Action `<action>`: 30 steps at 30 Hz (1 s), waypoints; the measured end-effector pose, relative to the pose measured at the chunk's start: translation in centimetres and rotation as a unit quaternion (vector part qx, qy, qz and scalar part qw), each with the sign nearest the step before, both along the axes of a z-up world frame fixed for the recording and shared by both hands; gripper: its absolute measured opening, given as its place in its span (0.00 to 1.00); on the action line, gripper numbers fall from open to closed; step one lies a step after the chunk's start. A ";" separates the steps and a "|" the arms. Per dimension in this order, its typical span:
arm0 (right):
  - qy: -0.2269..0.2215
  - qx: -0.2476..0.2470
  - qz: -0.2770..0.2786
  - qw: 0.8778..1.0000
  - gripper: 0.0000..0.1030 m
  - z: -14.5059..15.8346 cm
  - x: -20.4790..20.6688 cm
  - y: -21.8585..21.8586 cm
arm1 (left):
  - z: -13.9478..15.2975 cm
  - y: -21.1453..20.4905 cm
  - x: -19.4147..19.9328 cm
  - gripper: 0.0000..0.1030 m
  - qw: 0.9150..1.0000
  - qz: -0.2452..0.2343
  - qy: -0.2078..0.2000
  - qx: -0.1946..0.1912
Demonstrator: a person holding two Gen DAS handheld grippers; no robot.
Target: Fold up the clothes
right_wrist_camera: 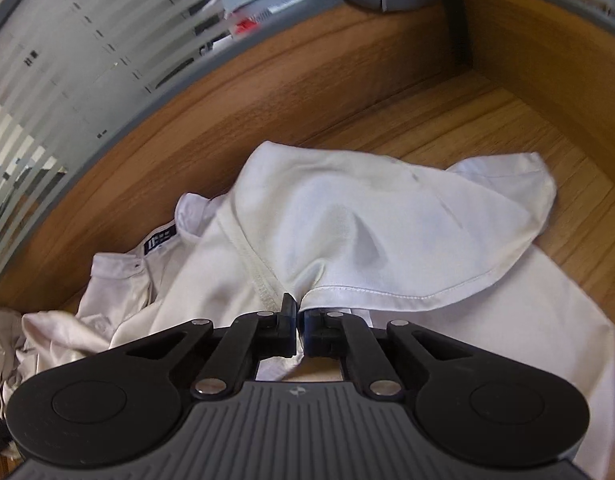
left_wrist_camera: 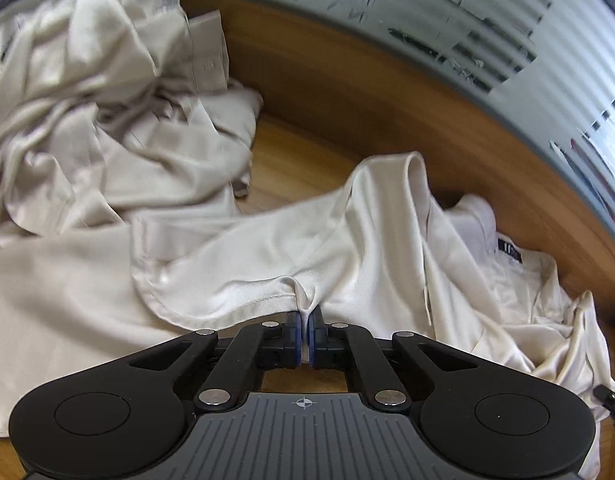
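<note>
The cream shirt [left_wrist_camera: 267, 248] lies rumpled on the tabletop [left_wrist_camera: 291, 160]; left gripper [left_wrist_camera: 305, 320] and right gripper [right_wrist_camera: 299, 316] jaws each pinch its hem. Soft, slippery fabric; stitched hems grip best

Two cream garments lie on one wooden counter [left_wrist_camera: 307, 160]: a satin shirt [left_wrist_camera: 347, 240] spread in front and a second, crumpled garment [left_wrist_camera: 107, 100] heaped behind it at the left. The shirt carries one dark neck label [left_wrist_camera: 509, 255] inside its one collar [right_wrist_camera: 119, 268]. Two grippers are at work, the left gripper [left_wrist_camera: 305, 320] and the right gripper [right_wrist_camera: 299, 316], each with two fingers pinched on one fold of the shirt's stitched hem. One frosted, striped glass partition [left_wrist_camera: 507, 40] runs behind the counter's raised wooden edge.
</note>
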State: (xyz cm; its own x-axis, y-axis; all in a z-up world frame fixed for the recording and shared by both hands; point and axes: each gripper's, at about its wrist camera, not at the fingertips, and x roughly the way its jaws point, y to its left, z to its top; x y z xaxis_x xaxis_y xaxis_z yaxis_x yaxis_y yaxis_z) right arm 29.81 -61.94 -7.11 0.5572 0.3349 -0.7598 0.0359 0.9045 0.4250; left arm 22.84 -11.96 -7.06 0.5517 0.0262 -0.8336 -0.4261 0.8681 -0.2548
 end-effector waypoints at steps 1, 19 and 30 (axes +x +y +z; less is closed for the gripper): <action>0.002 -0.002 0.001 1.000 0.02 0.6 -0.5 -0.2 | 0.6 0.2 -0.3 0.05 1.000 -0.003 -0.001 -0.008; 0.083 -0.050 0.031 0.995 0.02 4.4 -15.8 -8.4 | 4.3 -0.5 -15.8 0.05 0.994 -0.030 0.093 0.053; 0.074 -0.120 0.004 0.990 0.01 7.1 -27.1 -12.1 | 8.1 -1.3 -25.2 0.05 0.993 -0.059 0.026 0.101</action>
